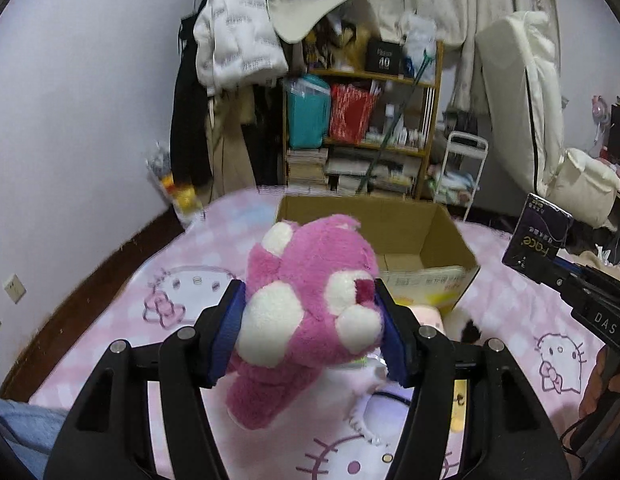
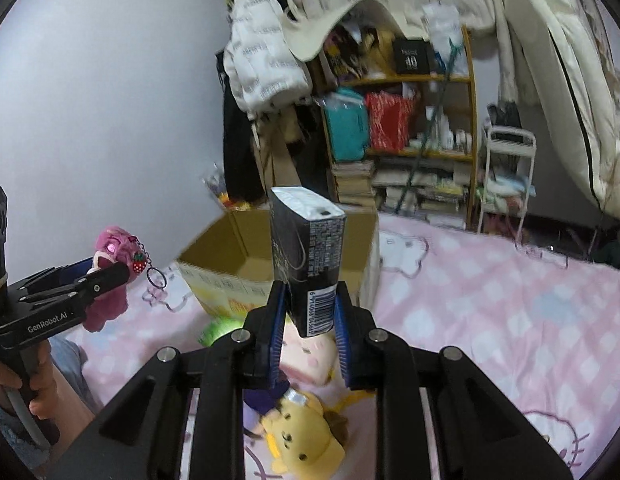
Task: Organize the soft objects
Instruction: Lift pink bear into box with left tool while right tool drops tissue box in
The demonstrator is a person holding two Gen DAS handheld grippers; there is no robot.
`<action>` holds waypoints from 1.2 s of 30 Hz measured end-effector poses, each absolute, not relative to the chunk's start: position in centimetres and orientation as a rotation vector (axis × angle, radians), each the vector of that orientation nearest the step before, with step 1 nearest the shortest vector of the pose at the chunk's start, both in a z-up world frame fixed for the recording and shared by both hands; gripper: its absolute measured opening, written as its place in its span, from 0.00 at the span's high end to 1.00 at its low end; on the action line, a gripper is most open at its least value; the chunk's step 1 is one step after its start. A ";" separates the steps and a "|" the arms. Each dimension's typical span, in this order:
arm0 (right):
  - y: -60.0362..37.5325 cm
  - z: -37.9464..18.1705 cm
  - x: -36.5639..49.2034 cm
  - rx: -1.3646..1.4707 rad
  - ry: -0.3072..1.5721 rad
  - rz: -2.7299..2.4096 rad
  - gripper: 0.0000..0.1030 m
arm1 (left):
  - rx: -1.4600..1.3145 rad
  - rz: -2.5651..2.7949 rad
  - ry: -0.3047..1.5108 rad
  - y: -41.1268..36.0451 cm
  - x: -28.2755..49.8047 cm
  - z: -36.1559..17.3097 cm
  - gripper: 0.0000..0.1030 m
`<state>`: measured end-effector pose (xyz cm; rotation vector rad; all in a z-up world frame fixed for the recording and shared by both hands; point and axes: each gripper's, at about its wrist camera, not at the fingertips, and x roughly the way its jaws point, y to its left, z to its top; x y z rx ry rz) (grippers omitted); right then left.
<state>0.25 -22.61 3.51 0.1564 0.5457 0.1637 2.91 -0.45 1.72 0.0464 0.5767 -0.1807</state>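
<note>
My left gripper point(image 1: 310, 312) is shut on a pink plush bear point(image 1: 310, 304) with white patches, held up over the pink bed; the right wrist view shows the same bear point(image 2: 109, 252) with a strawberry keychain at the far left. My right gripper point(image 2: 307, 300) is shut on a black tissue pack point(image 2: 305, 252), lifted upright; the pack point(image 1: 536, 236) also shows at the right of the left wrist view. An open cardboard box point(image 1: 390, 232) stands on the bed just beyond both grippers. A yellow plush doll point(image 2: 305, 436) and a pink-faced plush point(image 2: 310, 356) lie under my right gripper.
The pink cartoon-cat bedsheet point(image 2: 490, 300) spreads to the right. A cluttered wooden shelf point(image 1: 362, 120), hanging coats point(image 1: 233, 48) and a white trolley point(image 1: 462, 168) stand beyond the bed. A person's hand point(image 2: 33, 392) grips the left handle. A green item point(image 2: 217, 330) lies by the box.
</note>
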 end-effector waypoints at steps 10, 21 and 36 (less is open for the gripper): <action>-22.8 7.9 1.7 0.124 0.446 0.190 0.77 | 0.088 -0.189 0.453 -1.5 4.2 6.1 0.41; -23.1 11.7 4.4 0.081 0.359 0.192 0.77 | 0.065 -0.214 0.336 -2.7 7.2 10.3 0.41; -23.2 6.5 6.8 0.104 0.419 0.200 0.77 | 0.074 -0.234 0.417 -3.6 10.5 4.8 0.41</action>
